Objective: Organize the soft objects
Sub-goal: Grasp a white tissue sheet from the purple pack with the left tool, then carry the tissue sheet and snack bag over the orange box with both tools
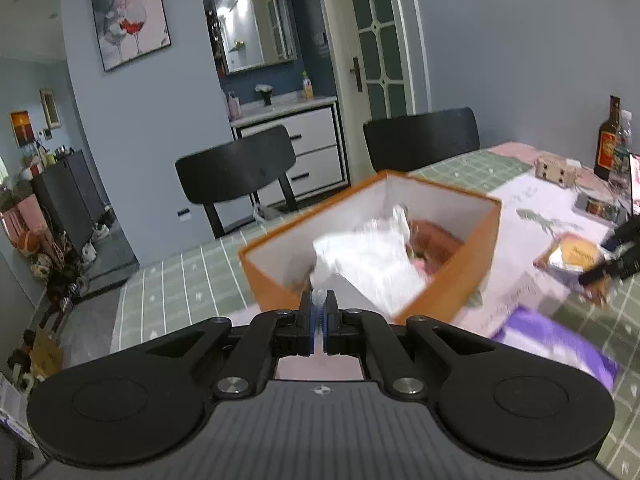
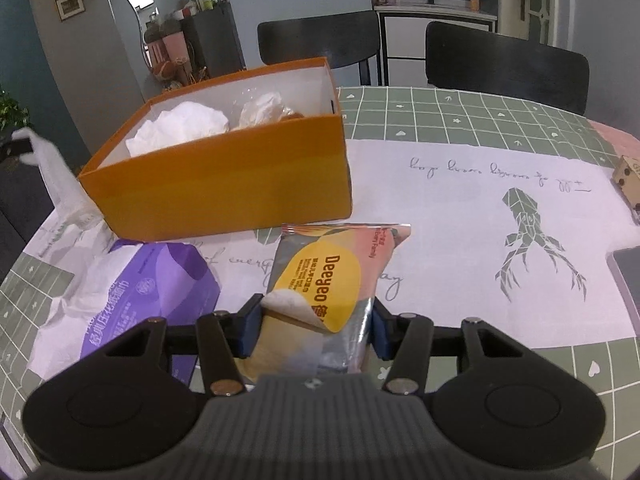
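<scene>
An orange box point(image 1: 440, 292) point(image 2: 224, 184) stands open on the table, with crumpled white paper point(image 2: 180, 126) and a clear bag of something brown point(image 2: 268, 112) inside. My left gripper point(image 1: 319, 305) is shut on a thin whitish plastic bag point(image 2: 56, 176), which hangs stretched beside the box's left corner. In the left wrist view its pinched edge point(image 1: 319, 294) shows blurred at my fingertips. My right gripper point(image 2: 316, 326) is shut on a silver, yellow-labelled Deeyeo packet point(image 2: 336, 276) point(image 1: 572, 256), held just in front of the box. A purple tissue pack point(image 2: 160, 280) point(image 1: 560, 344) lies to the packet's left.
Two black chairs point(image 2: 316, 40) point(image 2: 508, 64) stand at the table's far side. A dark bottle point(image 1: 608, 140) and a small dotted cardboard box point(image 1: 554, 170) sit at the far right. A grey flat device point(image 2: 626, 272) lies at the right edge. A white printed cloth point(image 2: 480, 216) covers the green tablecloth.
</scene>
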Demonstrator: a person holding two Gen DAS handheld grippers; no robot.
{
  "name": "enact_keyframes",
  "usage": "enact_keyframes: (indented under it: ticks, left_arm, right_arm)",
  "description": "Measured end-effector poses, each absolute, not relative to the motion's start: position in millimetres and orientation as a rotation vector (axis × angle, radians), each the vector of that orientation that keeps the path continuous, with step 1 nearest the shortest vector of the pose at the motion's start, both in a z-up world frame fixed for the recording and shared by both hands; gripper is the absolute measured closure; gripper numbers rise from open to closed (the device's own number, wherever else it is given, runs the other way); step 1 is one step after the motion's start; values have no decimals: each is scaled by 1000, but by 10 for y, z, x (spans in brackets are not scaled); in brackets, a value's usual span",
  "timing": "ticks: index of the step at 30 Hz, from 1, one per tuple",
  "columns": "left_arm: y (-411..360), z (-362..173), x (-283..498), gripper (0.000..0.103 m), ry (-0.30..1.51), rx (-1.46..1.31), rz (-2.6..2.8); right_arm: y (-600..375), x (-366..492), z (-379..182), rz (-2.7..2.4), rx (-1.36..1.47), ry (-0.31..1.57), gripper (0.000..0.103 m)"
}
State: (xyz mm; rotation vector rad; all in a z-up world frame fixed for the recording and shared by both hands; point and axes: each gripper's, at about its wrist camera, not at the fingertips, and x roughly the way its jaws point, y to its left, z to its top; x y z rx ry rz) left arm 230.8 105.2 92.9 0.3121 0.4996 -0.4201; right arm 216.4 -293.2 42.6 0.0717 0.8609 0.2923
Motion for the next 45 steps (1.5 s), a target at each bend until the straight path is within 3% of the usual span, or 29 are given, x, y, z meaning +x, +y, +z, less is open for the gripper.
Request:
enact_keyframes:
  ticks: [14,28,30,33,38,39,40,45]
  left_arm:
    - [436,1230,2611,100,426,385,-482]
    - [358,1271,2942,100,394,300,-523]
    - [329,1243,2955,100,396,304,-533]
    - [294,1220,2965,100,397,302,-552]
    - [259,1191,2957,100,398,307,-573]
    - [261,1191,2959,100,397,307,-573]
    - [258,1190,2959,100,396,306,-571]
    - [279,1188,2966,99,397,296,-568]
  right_arm:
    - [-2848,2116,492,356,66,852,50]
    - [-2669,2168,754,382,23,819,55]
    - [-2658,2251,806,378,11,815,65]
    - [-2656,2402,827,365,-1,826,71]
    - [-2691,2531,736,348,-6,862,75]
    - [-2695,2524,731,346,-10,864,79]
    - [-2691,2521,725,345,-14,866,90]
    - [-2688,2496,718,357,-30,881,94]
